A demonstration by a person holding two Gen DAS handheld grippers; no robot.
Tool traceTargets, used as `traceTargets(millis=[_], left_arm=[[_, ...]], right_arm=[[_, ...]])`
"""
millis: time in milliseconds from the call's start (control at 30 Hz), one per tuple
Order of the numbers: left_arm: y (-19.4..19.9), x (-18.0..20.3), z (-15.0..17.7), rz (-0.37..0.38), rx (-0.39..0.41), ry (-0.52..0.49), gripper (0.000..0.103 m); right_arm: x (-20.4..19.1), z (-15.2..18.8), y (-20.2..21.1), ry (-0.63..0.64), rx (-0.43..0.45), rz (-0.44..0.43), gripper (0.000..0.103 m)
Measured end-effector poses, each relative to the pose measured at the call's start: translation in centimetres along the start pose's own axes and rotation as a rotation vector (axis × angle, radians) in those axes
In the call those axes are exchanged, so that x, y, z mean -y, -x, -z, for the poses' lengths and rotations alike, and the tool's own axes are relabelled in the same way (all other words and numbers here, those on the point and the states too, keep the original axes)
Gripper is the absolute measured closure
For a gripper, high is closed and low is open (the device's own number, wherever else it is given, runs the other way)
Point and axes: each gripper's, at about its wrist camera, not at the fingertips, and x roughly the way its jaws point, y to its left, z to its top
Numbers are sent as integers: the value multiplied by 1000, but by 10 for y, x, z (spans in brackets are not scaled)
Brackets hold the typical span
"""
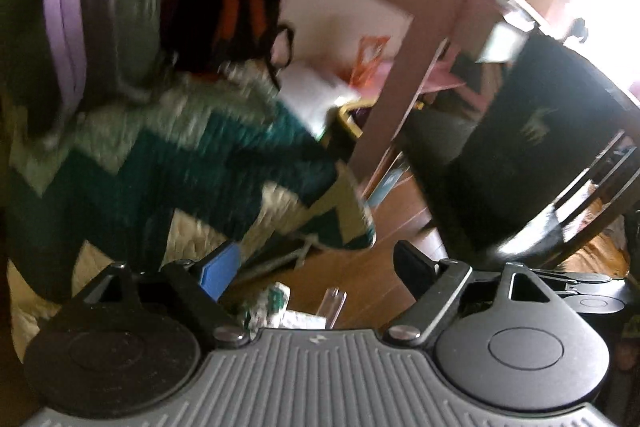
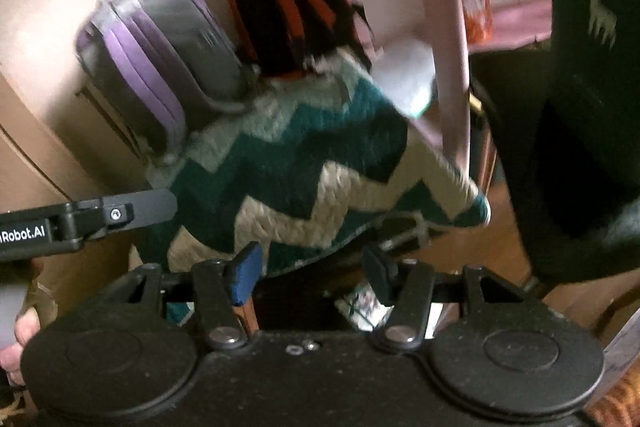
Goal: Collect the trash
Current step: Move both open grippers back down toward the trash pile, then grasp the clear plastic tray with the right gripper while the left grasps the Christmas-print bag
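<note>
Both tools, left tool [image 1: 316, 263] and right tool [image 2: 312, 269], gape empty; blur may cause a missed wrapper [image 1: 276, 301] on the floor [image 1: 400, 223]

Only thing I can actually read is "Robot.AI" in white letters on the black body of the left hand-held gripper [image 2: 132, 209], poking in at the left edge of the right wrist view, with the start of the word cut off. The orange package [image 2: 476, 11] has white print, but it's too blurry to read.
</note>
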Motion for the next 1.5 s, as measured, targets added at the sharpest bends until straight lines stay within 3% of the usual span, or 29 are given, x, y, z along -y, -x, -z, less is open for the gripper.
traceTargets(millis=[200, 467, 900, 1033, 1500], left_arm=[[-74, -32, 28, -40, -87, 32, 11], [-177, -65, 63, -82, -249, 23, 11], [-320, -65, 122, -115, -506, -59, 11], [-355, -67, 137, -126, -545, -76, 11], [-459, -84, 189, -160, -657, -121, 11]], right_arm=[[22, 13, -69, -130, -116, 20, 48], [69, 20, -167, -274, -248, 152, 48], [149, 48, -305, -385, -448, 344, 48], [169, 62, -341, -407, -508, 387, 48], [231, 95, -436, -513, -602, 407, 48]])
